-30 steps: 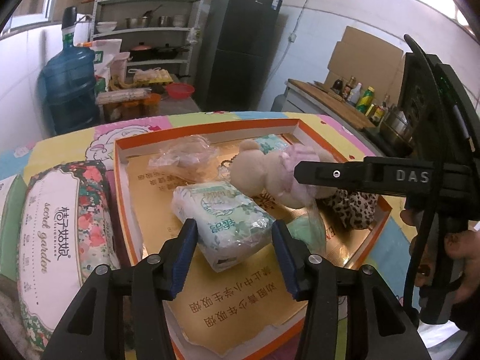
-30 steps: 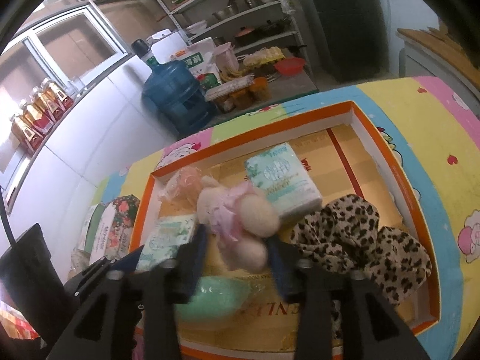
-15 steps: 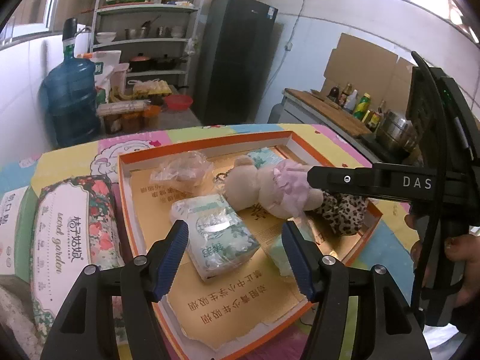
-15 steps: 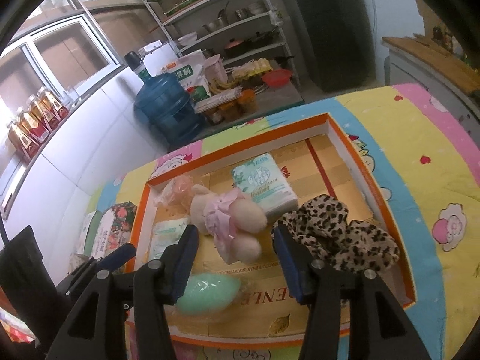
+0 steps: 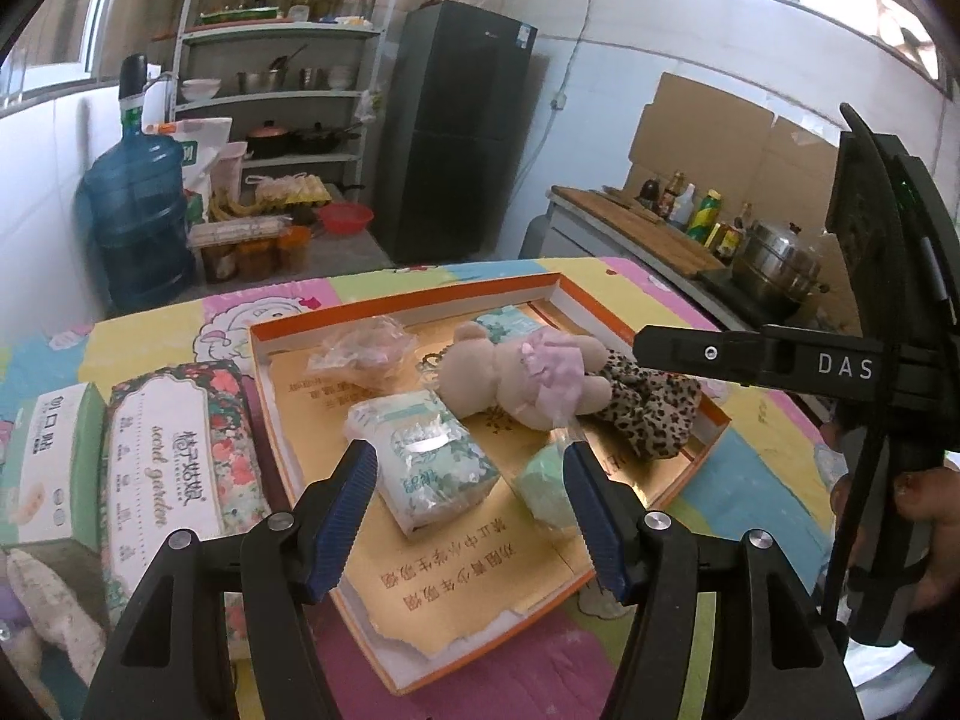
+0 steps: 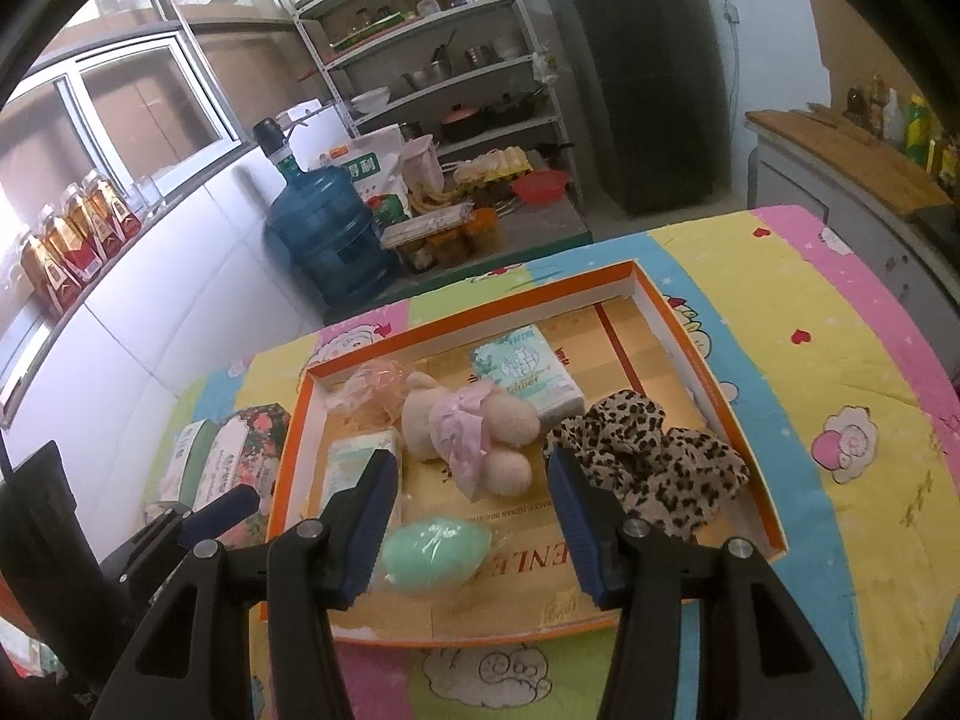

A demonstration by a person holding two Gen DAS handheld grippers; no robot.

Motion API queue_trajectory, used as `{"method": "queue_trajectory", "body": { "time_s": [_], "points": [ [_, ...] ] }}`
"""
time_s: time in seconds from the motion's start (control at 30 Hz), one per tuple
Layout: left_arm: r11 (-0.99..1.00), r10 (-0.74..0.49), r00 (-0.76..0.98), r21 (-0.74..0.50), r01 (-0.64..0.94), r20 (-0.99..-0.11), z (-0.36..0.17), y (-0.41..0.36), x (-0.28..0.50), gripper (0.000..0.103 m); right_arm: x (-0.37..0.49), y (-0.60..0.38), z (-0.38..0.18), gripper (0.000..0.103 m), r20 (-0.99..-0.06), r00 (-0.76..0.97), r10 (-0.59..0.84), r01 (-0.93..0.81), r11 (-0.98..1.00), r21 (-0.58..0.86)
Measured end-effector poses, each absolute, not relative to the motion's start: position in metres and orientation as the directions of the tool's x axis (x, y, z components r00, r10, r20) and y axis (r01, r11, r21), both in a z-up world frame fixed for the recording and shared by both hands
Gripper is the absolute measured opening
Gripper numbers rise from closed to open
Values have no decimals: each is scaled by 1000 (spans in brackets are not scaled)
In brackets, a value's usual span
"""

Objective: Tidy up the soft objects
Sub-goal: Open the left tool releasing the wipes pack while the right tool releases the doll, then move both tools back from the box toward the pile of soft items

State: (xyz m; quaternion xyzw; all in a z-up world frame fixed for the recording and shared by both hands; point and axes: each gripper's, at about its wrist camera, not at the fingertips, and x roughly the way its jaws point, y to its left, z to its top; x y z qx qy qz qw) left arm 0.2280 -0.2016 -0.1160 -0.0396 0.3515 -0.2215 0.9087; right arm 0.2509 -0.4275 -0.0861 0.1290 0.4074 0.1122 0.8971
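Left wrist view | left gripper (image 5: 471,495) jaws just opened, empty above tissue pack (image 5: 423,459) | right gripper (image 6: 474,507) parted, empty | soft items gathered in orange tray (image 6: 702,354), likely sorted

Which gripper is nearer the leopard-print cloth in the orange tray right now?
Right. The right gripper hangs open above the tray's near edge, its right finger beside the leopard-print cloth. The left gripper, also open, is over the green-and-white tissue pack, further away.
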Motion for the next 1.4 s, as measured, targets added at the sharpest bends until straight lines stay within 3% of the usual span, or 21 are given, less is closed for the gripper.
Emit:
{"method": "queue_trajectory", "body": {
  "time_s": [0.8, 1.4],
  "points": [
    [869, -482, 674, -211, 447, -560, -80, -148, 168, 66, 159, -386, -36, 52, -650, 731, 206, -40, 964, 261],
    [887, -450, 706, -183, 424, -546, -68, -71, 119, 66, 110, -319, -38, 52, -641, 736, 215, -48, 962, 268]
  ]
}}
